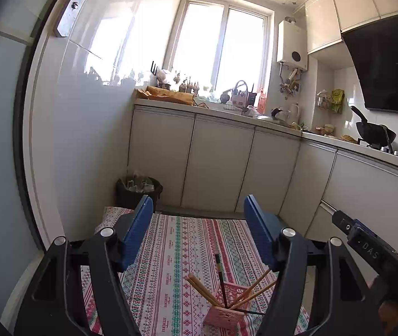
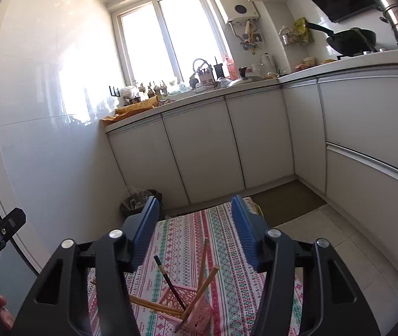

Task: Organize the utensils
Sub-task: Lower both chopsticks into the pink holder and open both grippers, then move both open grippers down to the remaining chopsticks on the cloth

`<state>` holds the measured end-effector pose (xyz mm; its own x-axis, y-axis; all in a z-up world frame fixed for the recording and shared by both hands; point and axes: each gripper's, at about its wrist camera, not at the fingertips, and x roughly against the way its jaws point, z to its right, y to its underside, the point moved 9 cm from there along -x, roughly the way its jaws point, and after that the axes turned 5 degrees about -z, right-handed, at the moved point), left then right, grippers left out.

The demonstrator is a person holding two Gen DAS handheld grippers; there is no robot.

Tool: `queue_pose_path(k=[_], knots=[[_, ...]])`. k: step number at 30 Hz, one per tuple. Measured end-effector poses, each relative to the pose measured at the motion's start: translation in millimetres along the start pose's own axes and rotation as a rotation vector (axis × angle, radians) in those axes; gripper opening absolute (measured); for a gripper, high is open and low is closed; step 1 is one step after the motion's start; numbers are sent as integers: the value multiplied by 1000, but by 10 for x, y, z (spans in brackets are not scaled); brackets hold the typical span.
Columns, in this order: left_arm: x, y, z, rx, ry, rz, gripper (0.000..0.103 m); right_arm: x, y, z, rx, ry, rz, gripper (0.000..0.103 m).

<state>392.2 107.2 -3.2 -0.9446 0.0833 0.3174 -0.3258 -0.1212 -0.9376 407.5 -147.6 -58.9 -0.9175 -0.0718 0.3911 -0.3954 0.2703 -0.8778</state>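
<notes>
Hanging over the patterned cloth (image 1: 171, 252) of the counter, the left tongs (image 1: 199, 210) stood wide apart with nothing between the blue pads (image 1: 138, 229). Far to the left, by the wall, a dark waste bin (image 1: 138, 189) sat on the floor. Below and between the pads, near the front edge of the cloth, stood the pink holder (image 1: 222, 315), an openwork box. Light wooden chopsticks (image 1: 199, 287) leaned out of it to the left, one dark chopstick (image 1: 221, 280) rose nearly upright from its middle, and further wooden ones slanted off to the right. At the right edge of that view part of the other tool showed.

From the right wrist, the right tongs (image 2: 196, 210) were likewise spread wide and held nothing. The pink holder (image 2: 196, 313) lay under them, its sticks fanning out, all clear of the pads. A hand (image 2: 2, 312) showed at the lower left corner.
</notes>
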Motion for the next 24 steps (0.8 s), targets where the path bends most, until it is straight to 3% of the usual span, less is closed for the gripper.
queue_pose_path(k=[4,10,14,17,24], knots=[[86,48,144,-43,50,-8,77,174,163,257,-27,25,-48,90],[185,337,651,-195,187,-98,96,304,795,758,-32,132,-249,96],[191,816,1021,-329,308,-238,96,433,1375,1240,-55,234,-416,96],[112,1235,1209,-426,348,-353,96,565,1727,1573,-92,289,-520,96],[-162,2462,1642,-718,434,-692,95,728,2056,1957,-200,288,-617,96]])
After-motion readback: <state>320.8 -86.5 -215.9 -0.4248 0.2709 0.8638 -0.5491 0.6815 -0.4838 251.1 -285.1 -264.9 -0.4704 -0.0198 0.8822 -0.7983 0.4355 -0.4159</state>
